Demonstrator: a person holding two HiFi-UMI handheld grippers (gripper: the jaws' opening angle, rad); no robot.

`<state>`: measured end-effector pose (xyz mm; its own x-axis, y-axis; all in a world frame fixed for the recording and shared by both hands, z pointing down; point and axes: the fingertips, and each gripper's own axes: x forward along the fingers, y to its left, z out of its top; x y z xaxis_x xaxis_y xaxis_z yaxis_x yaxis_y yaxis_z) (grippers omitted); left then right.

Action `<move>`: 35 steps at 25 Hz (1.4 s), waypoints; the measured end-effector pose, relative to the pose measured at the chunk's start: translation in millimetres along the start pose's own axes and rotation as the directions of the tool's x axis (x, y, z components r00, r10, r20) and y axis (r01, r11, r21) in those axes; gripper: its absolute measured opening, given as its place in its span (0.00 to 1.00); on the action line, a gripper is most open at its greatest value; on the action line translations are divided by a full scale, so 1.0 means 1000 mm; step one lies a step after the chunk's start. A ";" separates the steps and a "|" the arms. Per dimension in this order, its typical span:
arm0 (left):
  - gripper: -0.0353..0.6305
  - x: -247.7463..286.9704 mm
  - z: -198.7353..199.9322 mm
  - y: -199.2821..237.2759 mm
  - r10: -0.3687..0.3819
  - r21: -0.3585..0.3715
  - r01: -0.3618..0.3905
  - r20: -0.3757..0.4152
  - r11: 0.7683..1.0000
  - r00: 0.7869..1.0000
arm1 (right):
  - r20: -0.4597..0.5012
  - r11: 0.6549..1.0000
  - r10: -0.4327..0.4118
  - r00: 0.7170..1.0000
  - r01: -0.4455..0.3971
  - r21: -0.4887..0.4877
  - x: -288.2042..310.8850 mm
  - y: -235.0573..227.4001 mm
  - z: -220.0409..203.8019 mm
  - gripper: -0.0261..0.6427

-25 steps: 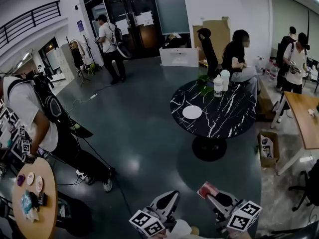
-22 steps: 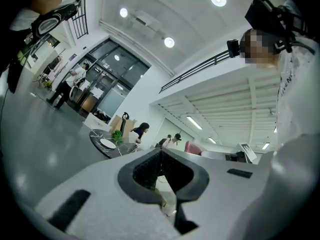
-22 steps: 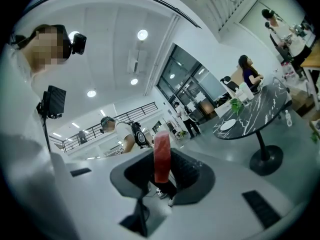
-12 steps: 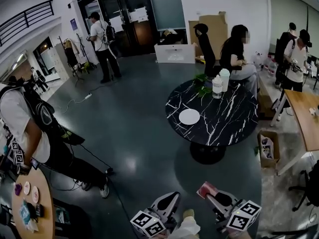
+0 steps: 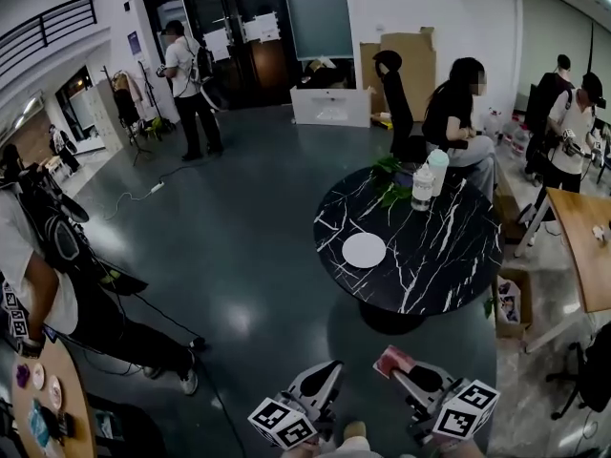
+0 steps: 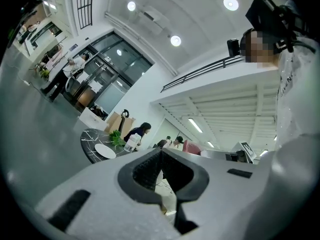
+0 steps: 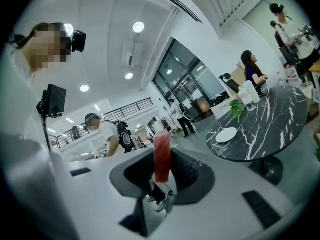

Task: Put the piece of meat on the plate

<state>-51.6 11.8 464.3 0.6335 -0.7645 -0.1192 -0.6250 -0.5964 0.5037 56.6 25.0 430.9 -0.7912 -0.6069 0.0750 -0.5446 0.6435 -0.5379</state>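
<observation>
A white plate (image 5: pixel 364 250) lies bare on the near left part of a round black marble table (image 5: pixel 449 256), a few steps ahead of me. My right gripper (image 5: pixel 399 368) sits at the bottom of the head view, shut on a red slab of meat (image 5: pixel 390 360). In the right gripper view the meat (image 7: pixel 161 149) stands upright between the pads, and the plate (image 7: pixel 226 134) shows far off to the right. My left gripper (image 5: pixel 327 372) is beside it, shut with nothing in it. In the left gripper view its tips (image 6: pixel 161 156) meet, and the plate (image 6: pixel 105 151) is small at the left.
On the table's far side stand a bottle (image 5: pixel 421 187) and a green plant (image 5: pixel 389 175), with a seated person (image 5: pixel 458 113) behind them. A cardboard box (image 5: pixel 509 299) sits on the floor to the right, by a wooden table (image 5: pixel 587 246). At the left, a person with a backpack (image 5: pixel 48 265) stands by a small round table (image 5: pixel 57 418).
The black table and plate have come nearer as I moved forward over the grey floor. Both grippers keep their places in the view, and the meat stays gripped.
</observation>
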 end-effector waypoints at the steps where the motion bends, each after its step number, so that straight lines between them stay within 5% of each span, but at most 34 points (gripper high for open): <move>1: 0.07 0.003 0.002 0.007 0.004 -0.008 -0.004 0.002 1.000 1.000 | -0.002 1.000 -0.004 1.000 0.004 -0.003 0.006 -0.004 0.003 0.18; 19: 0.07 0.083 0.018 0.115 0.085 -0.072 -0.084 0.003 0.994 0.996 | -0.064 0.999 -0.013 0.998 0.016 0.042 0.099 -0.095 0.033 0.18; 25: 0.07 0.132 0.064 0.155 0.090 0.001 -0.091 0.034 0.996 0.995 | -0.062 0.999 0.033 0.998 -0.032 0.026 0.149 -0.129 0.071 0.18; 35: 0.07 0.198 0.082 0.193 0.108 -0.003 -0.108 0.033 0.994 0.994 | -0.112 0.999 0.044 0.993 -0.041 0.029 0.196 -0.188 0.095 0.18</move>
<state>-84.6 -274.5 468.0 0.5468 -0.8322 -0.0924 -0.6885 -0.5096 0.5161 30.5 -259.3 467.4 -0.8407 -0.5217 0.1449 -0.5032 0.6540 -0.5649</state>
